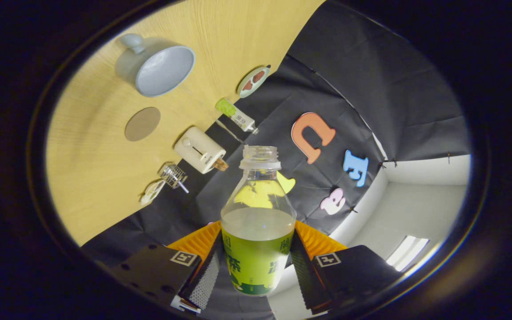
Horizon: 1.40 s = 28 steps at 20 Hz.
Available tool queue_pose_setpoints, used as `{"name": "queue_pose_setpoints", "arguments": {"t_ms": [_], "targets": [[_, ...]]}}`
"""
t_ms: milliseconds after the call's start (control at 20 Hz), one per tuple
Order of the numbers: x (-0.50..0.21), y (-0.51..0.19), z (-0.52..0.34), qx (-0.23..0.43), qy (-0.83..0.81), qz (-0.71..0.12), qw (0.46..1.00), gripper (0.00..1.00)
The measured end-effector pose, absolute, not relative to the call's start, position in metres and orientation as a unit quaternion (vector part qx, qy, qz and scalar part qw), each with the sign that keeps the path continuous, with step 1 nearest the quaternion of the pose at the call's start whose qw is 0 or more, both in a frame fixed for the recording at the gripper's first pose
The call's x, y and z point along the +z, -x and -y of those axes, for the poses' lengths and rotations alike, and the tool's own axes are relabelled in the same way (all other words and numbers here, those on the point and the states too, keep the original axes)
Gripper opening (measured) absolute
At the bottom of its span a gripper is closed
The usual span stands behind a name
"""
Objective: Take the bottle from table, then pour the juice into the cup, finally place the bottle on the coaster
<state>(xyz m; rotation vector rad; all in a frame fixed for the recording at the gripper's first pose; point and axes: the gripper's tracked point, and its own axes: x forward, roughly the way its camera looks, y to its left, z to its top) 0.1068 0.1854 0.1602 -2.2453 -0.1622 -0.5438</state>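
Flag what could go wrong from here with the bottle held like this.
1. The bottle is uncapped and tilted with the gripper shut on it; its mouth sits well off the cup, so juice may spill on the table.
2. The toaster and tube lie near the path to the coaster; a swing could clip them.

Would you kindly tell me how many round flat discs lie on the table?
2. A plain brown coaster lies between the cup and the white box; a patterned disc sits farther back at the wall. Others may be hidden behind the bottle the gripper holds.
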Motion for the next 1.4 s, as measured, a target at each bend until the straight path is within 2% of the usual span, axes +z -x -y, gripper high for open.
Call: {"name": "queue_pose_setpoints", "arguments": {"t_ms": [400, 650, 1050, 1300, 1400], "targets": [[0.17, -0.106, -0.189, -0.216, 0.884, 0.071, 0.409, 0.81], [0.169, -0.111, -0.191, -0.212, 0.851, 0.084, 0.472, 0.82], [0.179, -0.121, -0.202, -0.207, 0.724, 0.146, 0.642, 0.82], [0.157, -0.14, -0.196, -0.153, 0.597, 0.104, 0.781, 0.82], [0.157, -0.144, -0.194, -0.143, 0.544, 0.099, 0.821, 0.82]]}}
